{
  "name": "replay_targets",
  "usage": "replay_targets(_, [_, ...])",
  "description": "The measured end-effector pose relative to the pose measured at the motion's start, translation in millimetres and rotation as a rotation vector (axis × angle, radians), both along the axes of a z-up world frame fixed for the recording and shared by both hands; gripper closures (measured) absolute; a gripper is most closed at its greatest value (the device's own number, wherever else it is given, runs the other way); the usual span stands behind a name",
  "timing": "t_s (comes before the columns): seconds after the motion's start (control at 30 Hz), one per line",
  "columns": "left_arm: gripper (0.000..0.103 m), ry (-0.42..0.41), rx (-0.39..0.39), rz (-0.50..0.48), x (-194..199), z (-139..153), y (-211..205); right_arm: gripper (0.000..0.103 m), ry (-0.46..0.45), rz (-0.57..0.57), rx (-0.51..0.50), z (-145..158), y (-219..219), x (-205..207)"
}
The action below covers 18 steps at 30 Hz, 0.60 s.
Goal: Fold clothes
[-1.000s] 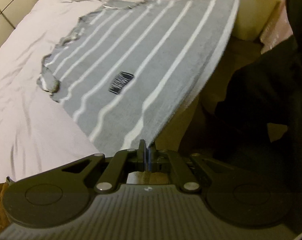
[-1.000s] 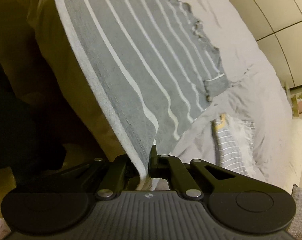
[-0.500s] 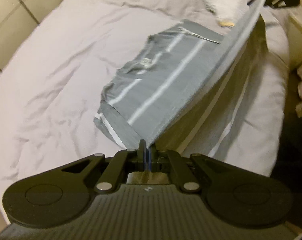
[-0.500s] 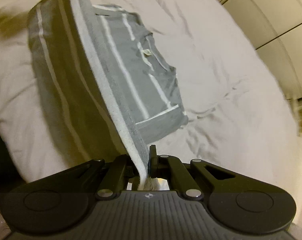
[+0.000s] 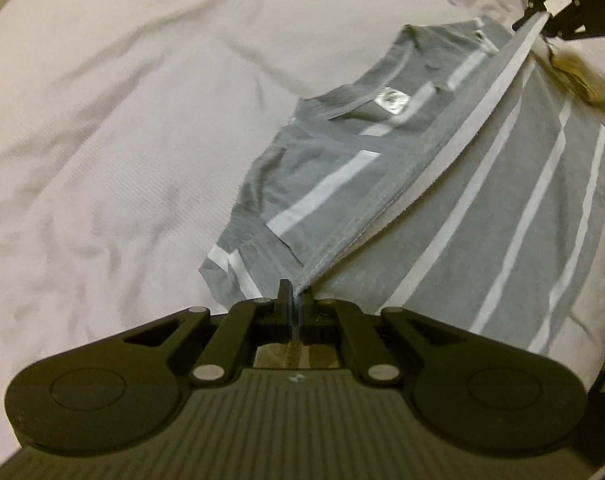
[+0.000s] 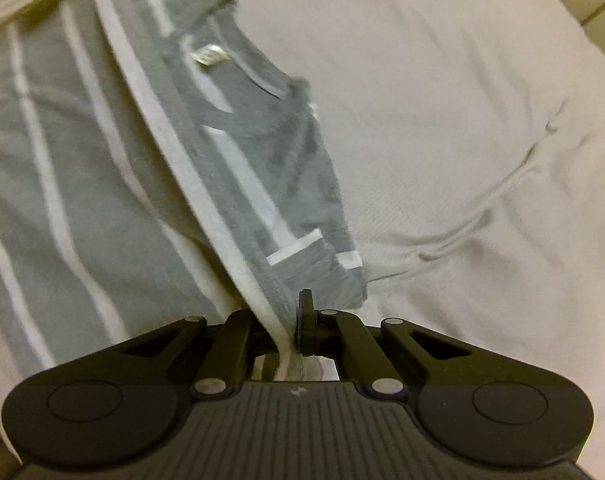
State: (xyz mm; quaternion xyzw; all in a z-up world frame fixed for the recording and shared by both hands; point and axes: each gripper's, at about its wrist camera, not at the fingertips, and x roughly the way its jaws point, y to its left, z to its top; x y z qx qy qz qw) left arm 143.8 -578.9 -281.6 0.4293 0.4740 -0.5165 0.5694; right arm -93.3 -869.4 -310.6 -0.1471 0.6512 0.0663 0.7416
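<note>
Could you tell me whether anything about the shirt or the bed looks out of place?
Nothing stands out. The striped grey shirt is mid-fold on the wrinkled bedsheet, its hem pinched by the left claw and right claw.

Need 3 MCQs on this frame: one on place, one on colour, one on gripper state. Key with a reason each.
1. Where does the striped shirt lie?
A. on the bed sheet
B. on a wooden floor
C. in a basket

2. The shirt's colours?
A. red with black stripes
B. grey with white stripes
C. plain blue

3. State of the left gripper and right gripper?
A. both open, clear of cloth
B. only the left is shut
C. both shut on the shirt's hem

Key: 1 A, pale sheet surrounds the cloth; 2 B, white bands cross the grey; 3 C, the hem runs into each closed pair of fingers.
</note>
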Motion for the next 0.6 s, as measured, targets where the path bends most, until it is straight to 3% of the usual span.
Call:
replay_targets(0.2, [0.102, 0.059, 0.01, -0.007, 24.6, -34.1, -9.7, 0.1, 0.025, -0.134, 0.038, -26.8, -16.0, 6.8])
replay_targets(0.3, [0.1, 0.085, -0.023, 0.045, 37.7, -32.3, 1.5, 0.1, 0.018, -0.202, 0.068, -29.5, -20.6, 3.9])
replay_targets(0.4, [0.088, 0.11, -0.056, 0.097, 50.7, -30.6, 12.7, 0.098, 0.009, -0.272, 0.106, -29.3, -27.9, 0.9])
replay_targets(0.6, [0.087, 0.151, -0.128, 0.194, 74.8, -23.6, 38.3, 0.087, 0.015, -0.295, 0.121, -26.2, -32.1, -0.8])
